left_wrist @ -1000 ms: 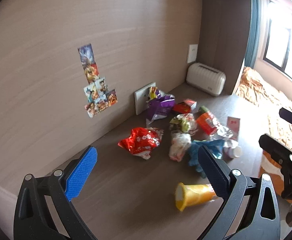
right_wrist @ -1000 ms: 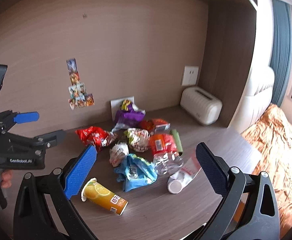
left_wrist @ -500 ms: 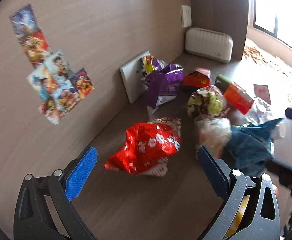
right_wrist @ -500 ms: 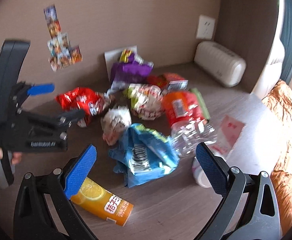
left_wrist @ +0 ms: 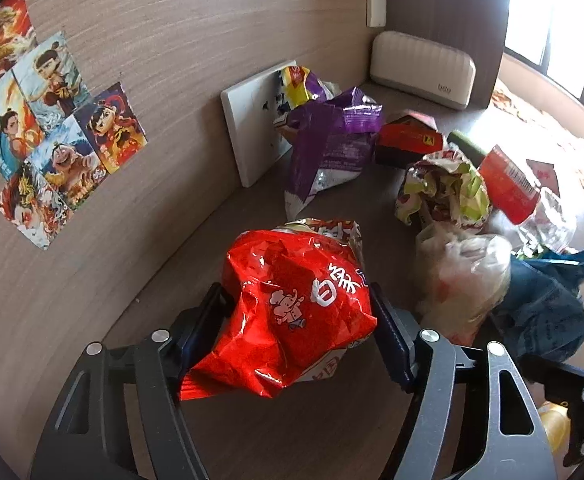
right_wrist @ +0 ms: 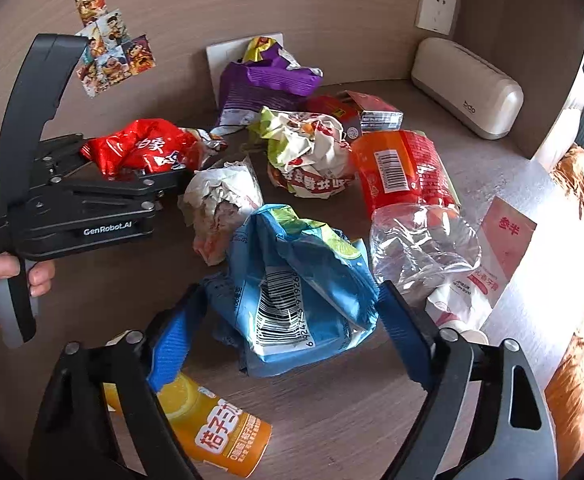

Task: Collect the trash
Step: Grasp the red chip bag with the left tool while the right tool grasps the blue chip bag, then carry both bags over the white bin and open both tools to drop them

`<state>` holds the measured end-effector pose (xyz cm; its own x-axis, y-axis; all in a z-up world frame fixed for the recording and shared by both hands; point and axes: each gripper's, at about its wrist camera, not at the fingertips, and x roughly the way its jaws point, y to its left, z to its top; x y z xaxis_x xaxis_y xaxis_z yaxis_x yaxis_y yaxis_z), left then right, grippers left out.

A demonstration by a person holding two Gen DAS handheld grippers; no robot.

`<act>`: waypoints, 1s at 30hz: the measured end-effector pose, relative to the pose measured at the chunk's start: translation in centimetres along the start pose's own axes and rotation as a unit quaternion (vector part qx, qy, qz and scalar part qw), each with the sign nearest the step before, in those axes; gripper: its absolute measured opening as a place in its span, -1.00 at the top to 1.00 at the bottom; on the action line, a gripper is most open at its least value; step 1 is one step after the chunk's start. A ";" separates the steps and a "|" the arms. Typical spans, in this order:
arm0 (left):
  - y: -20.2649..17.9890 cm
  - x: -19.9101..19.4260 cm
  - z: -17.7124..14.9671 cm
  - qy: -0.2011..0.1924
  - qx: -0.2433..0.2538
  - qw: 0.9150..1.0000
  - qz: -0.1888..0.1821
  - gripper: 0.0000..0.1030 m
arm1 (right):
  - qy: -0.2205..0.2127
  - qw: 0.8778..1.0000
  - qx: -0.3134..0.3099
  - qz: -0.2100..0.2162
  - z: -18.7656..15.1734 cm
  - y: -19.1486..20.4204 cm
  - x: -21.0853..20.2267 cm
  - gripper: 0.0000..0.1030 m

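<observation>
A crumpled red snack bag (left_wrist: 296, 300) lies on the dark wood desk between the fingers of my left gripper (left_wrist: 298, 312). The jaws are narrowed and press on its sides. The same bag shows in the right wrist view (right_wrist: 144, 148), held by the left gripper (right_wrist: 144, 168). My right gripper (right_wrist: 288, 320) is open around a blue snack bag (right_wrist: 292, 292), its pads beside the bag's sides. The blue bag also shows in the left wrist view (left_wrist: 544, 300).
More trash lies around: a purple bag (right_wrist: 264, 84), a crumpled wrapper (right_wrist: 308, 156), a white paper ball (right_wrist: 220, 204), a red-labelled plastic bottle (right_wrist: 408, 192), an orange juice cup (right_wrist: 212, 428), a red box (right_wrist: 356, 112). A cream appliance (right_wrist: 468, 88) stands at the back wall.
Both grippers have moved forward and down into the pile. The left one has narrowed onto the red bag. The right one now straddles the blue bag.
</observation>
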<state>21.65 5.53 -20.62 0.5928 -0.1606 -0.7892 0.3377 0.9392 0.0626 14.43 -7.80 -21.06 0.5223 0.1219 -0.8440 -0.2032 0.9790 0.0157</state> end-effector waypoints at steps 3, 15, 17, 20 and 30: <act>0.2 -1.2 -0.2 -0.006 -0.008 1.000 0.010 -0.33 | -0.018 1.000 0.006 0.004 -0.1 -0.1 -1.3 -0.59; -3.3 -12.2 0.1 -0.065 -0.014 0.998 0.019 -0.33 | -0.110 0.993 0.039 0.017 -0.9 -3.6 -9.5 -0.38; -5.1 -13.8 -0.2 -0.072 -0.009 0.997 0.003 -0.33 | -0.122 0.991 0.045 0.015 -1.7 -4.8 -10.7 -0.37; -8.3 -14.6 0.2 -0.079 0.009 0.997 -0.005 -0.33 | -0.130 0.990 0.061 0.007 -3.1 -6.8 -11.8 -0.33; -24.5 -13.7 0.8 -0.054 0.097 0.987 -0.114 -0.34 | -0.102 0.985 0.117 -0.080 -11.3 -17.7 -17.0 -0.33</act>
<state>5.83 -15.55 -10.89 0.5562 -0.4015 -0.7276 0.5979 0.8014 0.0149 -0.20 -29.08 -13.03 0.6932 -0.0303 -0.7202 0.0792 0.9963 0.0343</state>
